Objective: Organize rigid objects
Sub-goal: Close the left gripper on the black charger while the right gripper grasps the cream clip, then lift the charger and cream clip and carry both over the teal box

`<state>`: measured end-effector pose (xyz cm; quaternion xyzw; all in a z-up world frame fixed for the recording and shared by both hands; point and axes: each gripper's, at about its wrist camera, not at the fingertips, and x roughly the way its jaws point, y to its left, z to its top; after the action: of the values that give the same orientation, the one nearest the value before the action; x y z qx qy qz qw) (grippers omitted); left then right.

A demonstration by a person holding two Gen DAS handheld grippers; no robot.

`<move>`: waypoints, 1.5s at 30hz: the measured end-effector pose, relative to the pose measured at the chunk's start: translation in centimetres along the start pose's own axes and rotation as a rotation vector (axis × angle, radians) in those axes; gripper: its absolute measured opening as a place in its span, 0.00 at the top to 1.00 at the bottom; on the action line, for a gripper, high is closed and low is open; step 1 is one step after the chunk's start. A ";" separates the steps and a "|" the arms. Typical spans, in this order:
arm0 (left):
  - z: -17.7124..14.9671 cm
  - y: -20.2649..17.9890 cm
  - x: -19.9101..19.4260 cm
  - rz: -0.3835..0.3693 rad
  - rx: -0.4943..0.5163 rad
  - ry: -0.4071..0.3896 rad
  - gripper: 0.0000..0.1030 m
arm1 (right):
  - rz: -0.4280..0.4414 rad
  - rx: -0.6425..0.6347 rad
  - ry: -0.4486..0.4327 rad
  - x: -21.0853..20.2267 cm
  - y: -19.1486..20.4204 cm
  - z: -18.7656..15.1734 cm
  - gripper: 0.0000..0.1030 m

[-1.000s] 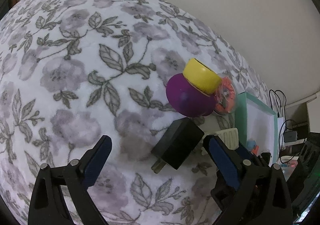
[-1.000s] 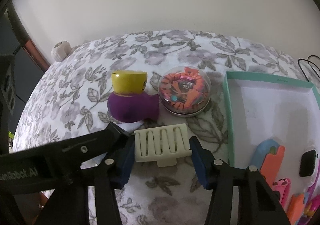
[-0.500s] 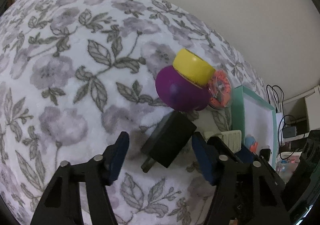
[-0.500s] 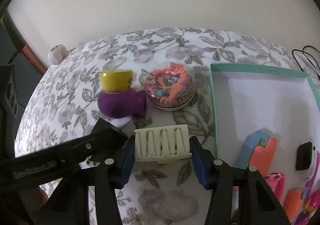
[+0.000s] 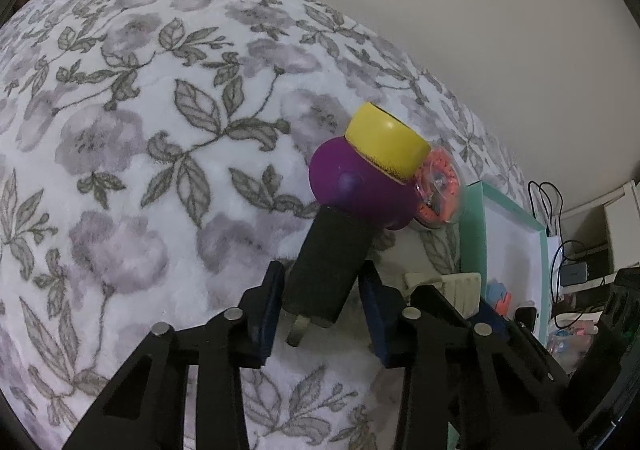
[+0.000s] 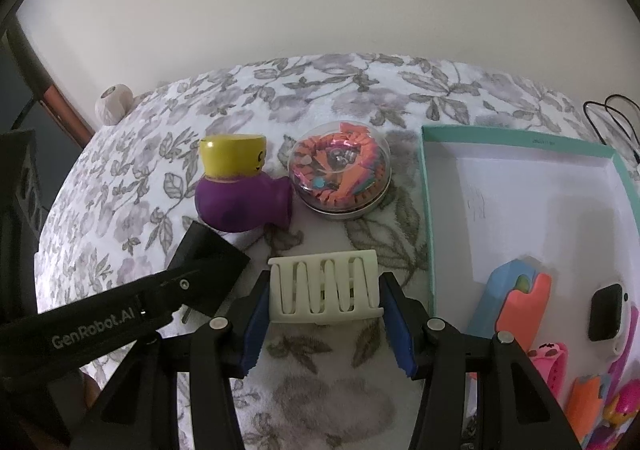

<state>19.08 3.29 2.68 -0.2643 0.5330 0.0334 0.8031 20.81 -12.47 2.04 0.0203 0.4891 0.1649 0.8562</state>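
My left gripper [image 5: 322,308] is shut on a black plug adapter [image 5: 326,268] on the floral blanket; its metal prongs point back toward me. The adapter also shows in the right wrist view [image 6: 208,266] under the left gripper's arm. My right gripper [image 6: 324,316] is shut on a cream slotted plastic piece [image 6: 324,286], held just above the blanket. A purple toy with a yellow cup-shaped top [image 6: 240,185] and a clear round case of orange pieces [image 6: 340,171] lie just beyond both grippers.
A teal-rimmed open box [image 6: 428,209] sits to the right, holding a blue-and-orange toy [image 6: 516,302], a black smartwatch [image 6: 606,312] and several pink and orange toys. A small round pale object [image 6: 116,99] rests at the blanket's far left edge. Cables lie at far right.
My left gripper moved forward and closed its jaws on the black adapter. My right gripper, still holding the cream piece, lifted slightly and shifted right toward the box.
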 end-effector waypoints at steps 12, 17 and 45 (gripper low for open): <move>0.0 0.0 -1.5 0.006 -0.002 -0.028 0.73 | 0.000 -0.023 -0.004 -0.7 0.4 0.1 0.46; 0.3 -0.2 -2.6 -0.013 -0.003 -0.050 0.73 | 0.001 -0.018 -0.021 -1.5 0.2 0.3 0.47; -2.6 -12.8 -10.1 -0.189 0.289 -0.325 0.73 | -0.213 0.204 -0.335 -15.6 -11.0 1.8 0.47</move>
<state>16.83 -6.64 15.74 -0.1864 0.3688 -0.0766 0.9074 17.93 -27.40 13.81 0.0821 0.3537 0.0173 0.9316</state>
